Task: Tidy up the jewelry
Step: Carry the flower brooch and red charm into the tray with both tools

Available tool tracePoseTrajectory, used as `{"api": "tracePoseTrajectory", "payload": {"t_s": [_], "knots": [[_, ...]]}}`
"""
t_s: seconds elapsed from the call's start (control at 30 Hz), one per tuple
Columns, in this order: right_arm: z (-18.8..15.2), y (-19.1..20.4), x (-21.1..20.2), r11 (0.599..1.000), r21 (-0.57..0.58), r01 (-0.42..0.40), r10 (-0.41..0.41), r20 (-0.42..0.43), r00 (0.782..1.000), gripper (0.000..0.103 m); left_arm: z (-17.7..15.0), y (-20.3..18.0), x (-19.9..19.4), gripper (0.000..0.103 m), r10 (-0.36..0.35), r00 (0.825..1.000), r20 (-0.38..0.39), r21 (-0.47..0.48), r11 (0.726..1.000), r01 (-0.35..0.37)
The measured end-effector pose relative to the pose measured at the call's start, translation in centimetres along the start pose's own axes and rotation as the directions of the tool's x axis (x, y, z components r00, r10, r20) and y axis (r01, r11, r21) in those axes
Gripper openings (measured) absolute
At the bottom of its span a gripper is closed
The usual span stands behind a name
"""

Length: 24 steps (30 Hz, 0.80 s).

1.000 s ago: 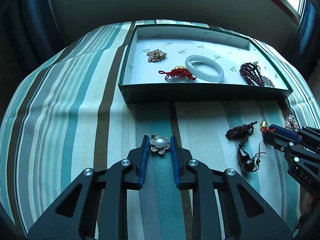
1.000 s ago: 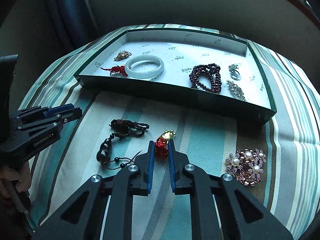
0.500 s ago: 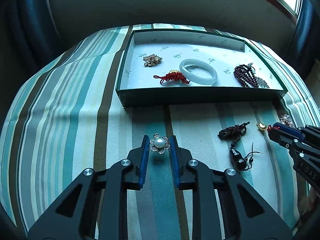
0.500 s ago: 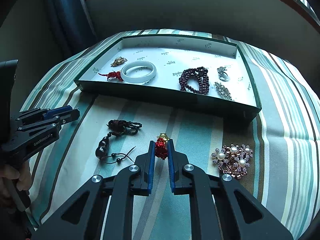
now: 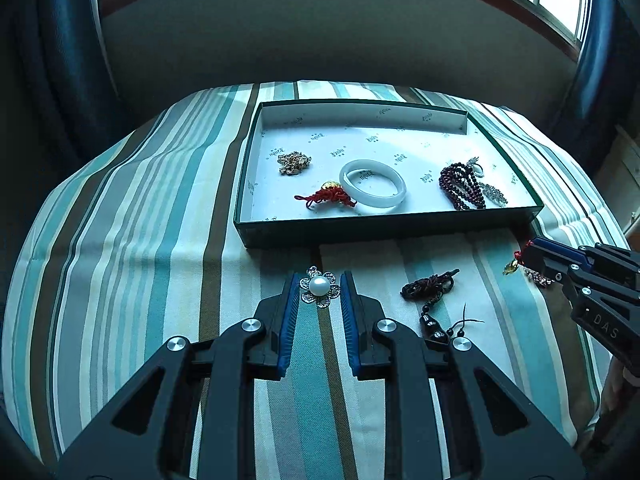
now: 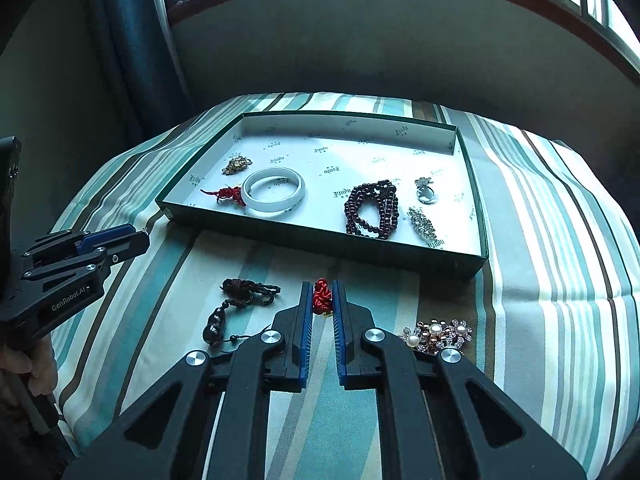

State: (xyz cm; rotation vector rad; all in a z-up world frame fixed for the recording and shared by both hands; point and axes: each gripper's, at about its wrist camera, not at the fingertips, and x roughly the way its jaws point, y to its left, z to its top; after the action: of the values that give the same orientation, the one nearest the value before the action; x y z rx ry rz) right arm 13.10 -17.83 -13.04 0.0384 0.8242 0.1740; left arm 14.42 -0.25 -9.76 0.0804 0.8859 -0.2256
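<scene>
My left gripper [image 5: 320, 286] is shut on a silver flower brooch with a pearl [image 5: 319, 287], held above the striped cloth. My right gripper [image 6: 322, 294] is shut on a red knot charm [image 6: 322, 298]; its jaws are closing tighter, pads pressed on the knot. In the left wrist view the right gripper [image 5: 530, 258] shows at the right, a gold bead [image 5: 510, 268] dangling from its tips. The green tray [image 5: 380, 232] lies beyond both grippers. It holds a white bangle [image 5: 372, 184], another red knot [image 5: 326, 197], a gold brooch [image 5: 294, 162] and dark red beads [image 5: 460, 186].
On the cloth in front of the tray lie a dark cord with a black gourd bead [image 6: 240, 300] and a pearl cluster brooch [image 6: 438, 334]. Small silver pieces [image 6: 422, 220] sit at the tray's right end. A wall and windows stand behind the table.
Both grippers have risen off the cloth with their pieces, and the tray now sits farther off in both views. The gold bead now hangs free under the right gripper.
</scene>
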Motion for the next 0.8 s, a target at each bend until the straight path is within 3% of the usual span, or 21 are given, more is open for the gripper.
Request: {"api": "tracePoseTrajectory", "payload": {"t_s": [0.47,0.8], "knots": [[3.6,-0.6,-0.9,1.0,-0.001,-0.005,0.005,0.082,0.997,0.009,3.8,-1.6,-0.2,0.021,-0.026,0.998,0.064,0.024,0.999,0.025],[9.6,-1.2,1.4,1.0,-0.015,-0.004,0.006,0.157,0.988,0.009,10.3,-2.3,3.0,0.021,-0.018,0.992,0.124,0.05,0.999,0.012]]}}
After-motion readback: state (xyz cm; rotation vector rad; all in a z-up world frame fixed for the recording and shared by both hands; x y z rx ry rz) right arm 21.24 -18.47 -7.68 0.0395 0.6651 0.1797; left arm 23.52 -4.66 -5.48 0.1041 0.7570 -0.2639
